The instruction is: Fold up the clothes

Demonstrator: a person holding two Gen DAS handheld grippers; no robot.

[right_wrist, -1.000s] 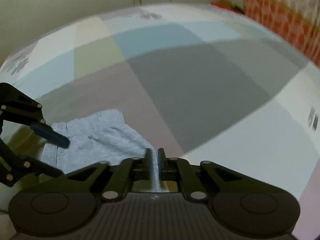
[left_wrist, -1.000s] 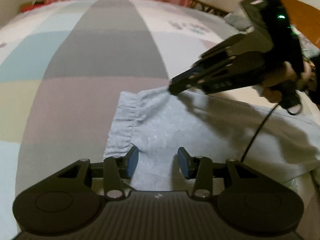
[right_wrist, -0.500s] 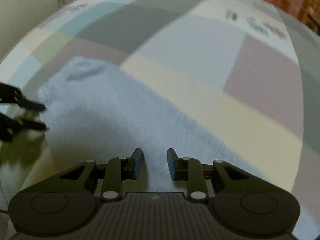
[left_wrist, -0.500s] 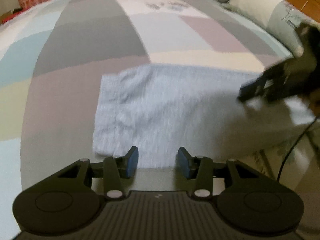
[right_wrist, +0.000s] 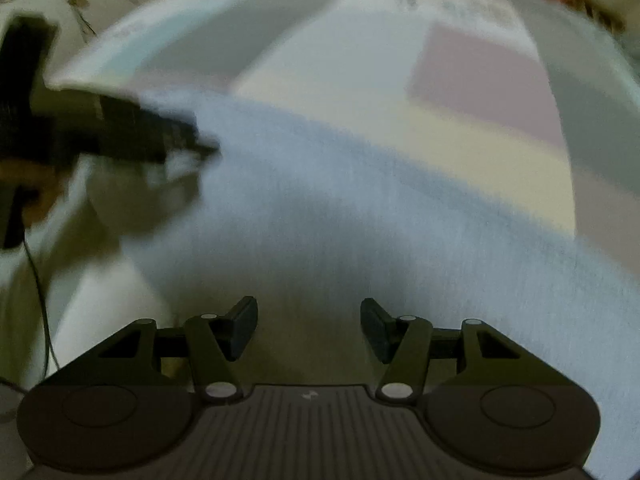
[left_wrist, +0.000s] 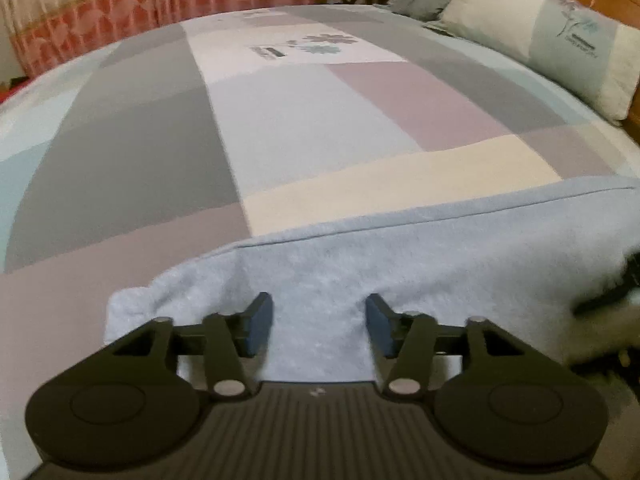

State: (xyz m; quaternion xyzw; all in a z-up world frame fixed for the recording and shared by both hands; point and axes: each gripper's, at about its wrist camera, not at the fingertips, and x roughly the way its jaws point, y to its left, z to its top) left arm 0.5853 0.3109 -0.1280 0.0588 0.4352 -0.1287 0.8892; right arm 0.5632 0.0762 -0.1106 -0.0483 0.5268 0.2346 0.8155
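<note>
one garment (left_wrist: pixel 400 264), two tools (left_wrist: pixel 319 330) (right_wrist: pixel 308 328), three pillows (left_wrist: pixel 560 36)

No legible text

The bedspread (left_wrist: pixel 304 128) carries a flower motif with a dark printed strip (left_wrist: pixel 269 51), and the pillow (left_wrist: pixel 576 36) shows small lettering under a plant design; both are too blurred to read.
</note>
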